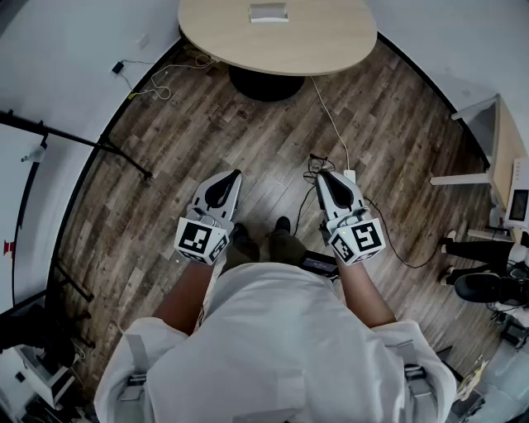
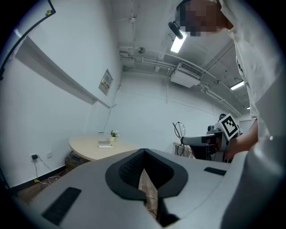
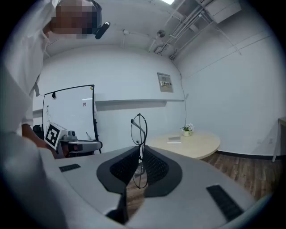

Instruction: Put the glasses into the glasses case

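1. Open room: a wide stretch of wood floor [image 1: 207,124] lies btwn the person and the round counter [image 1: 331,41]. The counter's near edge curves over a dark pedestal base [image 1: 264,85]. A white cable [image 1: 331,116] crosses that floor from under the counter to a power strip [image 1: 349,176], which shows just past the tip of the right gripper [image 1: 324,178].
2. The left gripper [image 1: 231,178] and the right one are held side by side in front of the body. They are apart from each other and well away from the counter edge, w/ only air around them.
3. Right gripper: fingers clenched on the glasses [image 3: 139,129] — a thin round wire frame held upright. One lens stands above the fingertips, the other shows lower in the gap.
4. Left gripper: fingers pressed together at the tips w/ nothing btwn them. Only a sliver of floor shows through behind.
5. The glasses case [image 1: 269,12] lies flat on the counter's far part, close to the top edge of the head view. Whether it is open can't be told. A small potted plant [image 3: 187,129] stands just beside it and shows only in the gripper views.
6. Hard to read: in the head view the glasses are a faint wire at the right gripper's tip. The person's torso covers the floor at the bottom.
7. Room: white walls and a whiteboard on a stand [image 3: 67,107] behind the left gripper. A desk edge [image 1: 500,157] is cut off at right, w/ a strip light [image 2: 178,43] and pipes overhead.
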Available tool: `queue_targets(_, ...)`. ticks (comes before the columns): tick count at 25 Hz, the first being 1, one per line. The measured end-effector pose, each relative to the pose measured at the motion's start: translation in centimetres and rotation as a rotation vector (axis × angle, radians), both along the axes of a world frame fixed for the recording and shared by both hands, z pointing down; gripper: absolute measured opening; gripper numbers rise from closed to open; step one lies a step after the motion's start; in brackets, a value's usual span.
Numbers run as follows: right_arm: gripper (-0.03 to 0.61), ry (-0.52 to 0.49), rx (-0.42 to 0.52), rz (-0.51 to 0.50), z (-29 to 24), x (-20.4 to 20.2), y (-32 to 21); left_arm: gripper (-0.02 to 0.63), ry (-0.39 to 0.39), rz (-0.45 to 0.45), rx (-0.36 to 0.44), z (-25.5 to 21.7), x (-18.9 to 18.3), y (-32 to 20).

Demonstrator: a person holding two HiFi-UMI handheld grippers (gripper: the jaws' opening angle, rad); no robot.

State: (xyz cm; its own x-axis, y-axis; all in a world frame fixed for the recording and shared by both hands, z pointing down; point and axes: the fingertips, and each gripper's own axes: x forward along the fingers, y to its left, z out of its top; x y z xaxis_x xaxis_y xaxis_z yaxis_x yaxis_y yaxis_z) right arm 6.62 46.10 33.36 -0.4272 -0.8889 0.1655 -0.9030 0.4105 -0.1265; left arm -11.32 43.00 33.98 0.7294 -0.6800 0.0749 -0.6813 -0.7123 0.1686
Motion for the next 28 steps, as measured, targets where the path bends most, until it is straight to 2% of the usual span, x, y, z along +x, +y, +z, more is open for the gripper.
queue_targets(7, 0.043, -0.039, 0.027, -0.010, -0.9, 3.4, -0.4, 0.014, 0.015, -0.019, 0.032, -3.4, 2.5, 0.2)
queue_targets(10, 0.043, -0.048, 0.050, -0.014, -1.3, 5.5, -0.4, 0.014, -0.019, -0.030, 0.041, -4.1, 3.7, 0.1)
queue_targets(13, 0.043, -0.062, 0.059, -0.009, -1.4, 7.3, -0.7, 0.014, -0.020, -0.020, 0.054, -4.7, 5.4, 0.0)
queue_targets(20, 0.043, -0.135, 0.099, -0.044, -1.9, 9.9, -0.4, 0.014, -0.027, 0.026, 0.024, -3.7, 9.8, 0.8)
queue_targets(28, 0.043, -0.146, 0.095, -0.055, -0.8, 14.1, 0.8, 0.014, -0.031, -0.014, 0.015, -2.9, 12.9, 1.7)
